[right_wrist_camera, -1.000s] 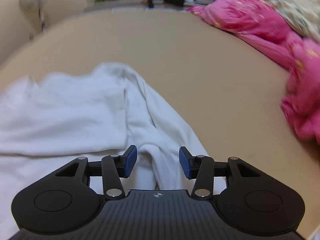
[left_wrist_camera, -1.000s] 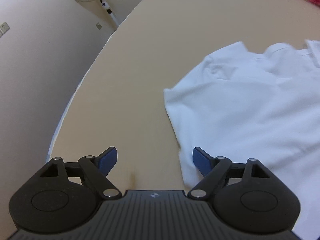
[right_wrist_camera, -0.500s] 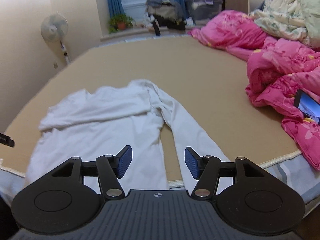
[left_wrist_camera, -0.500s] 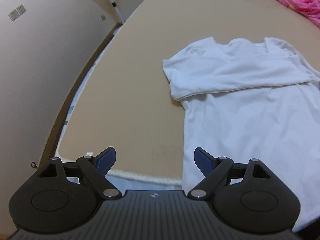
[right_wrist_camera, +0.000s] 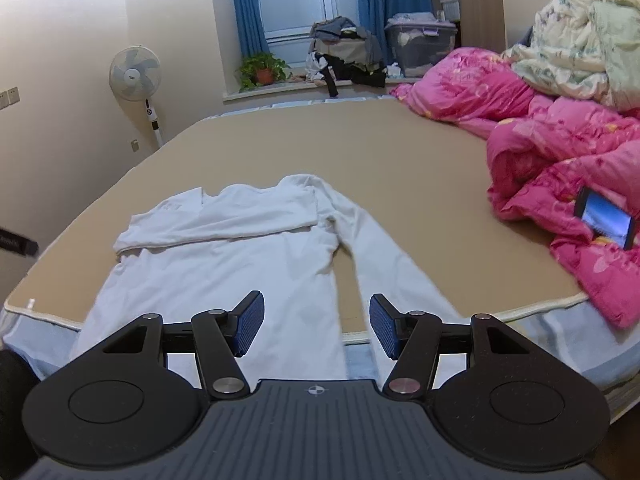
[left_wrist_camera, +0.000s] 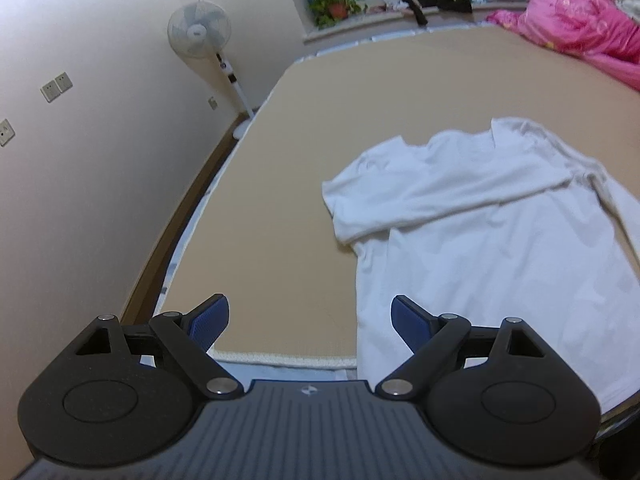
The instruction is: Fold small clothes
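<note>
A white long-sleeved shirt (left_wrist_camera: 492, 240) lies flat on the tan bed (left_wrist_camera: 360, 92), hem hanging over the near edge. Its left sleeve is folded across the chest; its right sleeve (right_wrist_camera: 384, 252) lies straight toward the near edge. The shirt also shows in the right wrist view (right_wrist_camera: 224, 264). My left gripper (left_wrist_camera: 310, 322) is open and empty, held above the bed's near edge, left of the shirt. My right gripper (right_wrist_camera: 317, 324) is open and empty, above the near edge between body and right sleeve.
A pink quilt (right_wrist_camera: 560, 148) with a phone (right_wrist_camera: 604, 222) on it lies on the bed's right side. A standing fan (left_wrist_camera: 200, 34) stands by the left wall. A plant (right_wrist_camera: 262, 68) and piled clothes (right_wrist_camera: 344, 56) sit on the windowsill.
Both grippers have pulled back and up from the shirt to beyond the bed's near edge. The shirt now lies with its left sleeve folded over the chest. Both stay open.
</note>
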Demonstrator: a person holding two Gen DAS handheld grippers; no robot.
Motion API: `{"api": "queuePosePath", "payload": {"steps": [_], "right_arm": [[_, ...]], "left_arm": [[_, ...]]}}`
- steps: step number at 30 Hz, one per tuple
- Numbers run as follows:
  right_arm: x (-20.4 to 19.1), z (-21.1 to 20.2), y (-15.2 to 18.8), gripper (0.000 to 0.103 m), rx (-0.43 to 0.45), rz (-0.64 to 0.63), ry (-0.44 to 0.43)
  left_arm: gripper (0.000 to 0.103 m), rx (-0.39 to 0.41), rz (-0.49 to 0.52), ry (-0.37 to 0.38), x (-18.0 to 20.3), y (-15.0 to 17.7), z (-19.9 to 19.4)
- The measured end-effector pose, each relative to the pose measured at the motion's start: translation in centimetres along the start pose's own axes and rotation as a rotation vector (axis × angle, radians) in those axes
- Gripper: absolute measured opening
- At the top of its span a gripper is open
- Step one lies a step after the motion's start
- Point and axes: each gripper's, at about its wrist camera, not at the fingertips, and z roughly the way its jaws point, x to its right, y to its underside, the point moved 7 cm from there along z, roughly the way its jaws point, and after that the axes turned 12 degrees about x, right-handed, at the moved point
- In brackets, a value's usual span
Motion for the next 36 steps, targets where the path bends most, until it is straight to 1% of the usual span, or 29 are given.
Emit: {"api": "queuePosePath", "payload": {"steps": [2,4,5,7,9,11,12,15,18,20,22,24,26,28,30,31,32,33,34,35,36], "right_arm": [[2.0,-0.1,0.3,0.060,-0.022,-0.032,0.025],[4.8,0.1,1.5,0.060,-0.085,-0.042,0.072],[6.1,0.3,2.2,0.060,-0.119,-0.029,0.098],[8.3,0.6,3.7,0.060,-0.177,0.021,0.146],[9.2,0.9,5.1,0.060,-0.217,0.062,0.143],[8.9,1.3,6.0,0.060,-0.241,0.042,0.142],[8.5,1.7,6.4,0.060,-0.255,0.016,0.126],[7.2,2.6,7.3,0.060,-0.315,-0.042,0.052],[5.9,3.4,7.5,0.060,-0.352,-0.104,-0.015],[5.1,4.2,8.0,0.062,-0.397,-0.142,-0.065],[4.6,5.6,8.9,0.062,-0.472,-0.174,-0.099],[4.5,7.2,9.9,0.063,-0.541,-0.190,-0.096],[4.6,8.6,10.2,0.062,-0.589,-0.214,-0.078],[4.7,9.5,10.2,0.062,-0.621,-0.219,-0.062],[4.6,9.5,10.5,0.062,-0.632,-0.242,-0.067],[4.6,9.4,10.7,0.057,-0.631,-0.269,-0.067],[4.8,9.2,10.8,0.033,-0.625,-0.304,-0.050],[4.9,9.2,10.7,0.018,-0.619,-0.346,-0.024],[5.2,9.1,10.3,0.003,-0.600,-0.362,-0.003],[5.7,8.9,9.4,0.003,-0.559,-0.337,0.004],[6.0,8.6,8.1,0.003,-0.499,-0.313,0.011]], "left_arm": [[0.093,0.020,-0.018,0.002,-0.4,-0.7,-0.6],[0.096,0.034,-0.039,0.007,-0.8,-1.3,-0.9],[0.099,0.037,-0.049,0.009,-0.9,-1.5,-1.1],[0.100,0.043,-0.064,0.011,-0.8,-1.7,-1.2],[0.100,0.040,-0.057,0.016,-0.5,-1.8,-1.1],[0.100,0.035,-0.038,0.023,0.1,-1.7,-1.0],[0.100,0.033,-0.027,0.026,0.5,-1.6,-1.0],[0.100,0.030,-0.004,0.037,1.4,-1.5,-1.1],[0.100,0.030,0.001,0.043,2.0,-1.5,-1.1],[0.100,0.022,-0.004,0.056,2.2,-1.4,-0.9],[0.100,0.005,-0.013,0.069,2.6,-1.3,-0.6],[0.100,-0.014,-0.024,0.082,2.9,-1.1,-0.5],[0.100,-0.024,-0.025,0.085,2.9,-0.9,-0.4],[0.100,-0.022,-0.027,0.080,2.7,-0.8,-0.5],[0.100,-0.024,-0.032,0.068,2.3,-0.7,-0.4],[0.100,-0.028,-0.037,0.064,2.1,-0.7,-0.3],[0.100,-0.034,-0.044,0.062,1.9,-0.6,-0.1],[0.100,-0.043,-0.055,0.061,1.8,-0.5,0.0],[0.100,-0.051,-0.065,0.063,1.7,-0.5,0.2],[0.100,-0.059,-0.075,0.065,1.6,-0.5,0.4],[0.100,-0.065,-0.085,0.068,1.6,-0.5,0.5]]}}
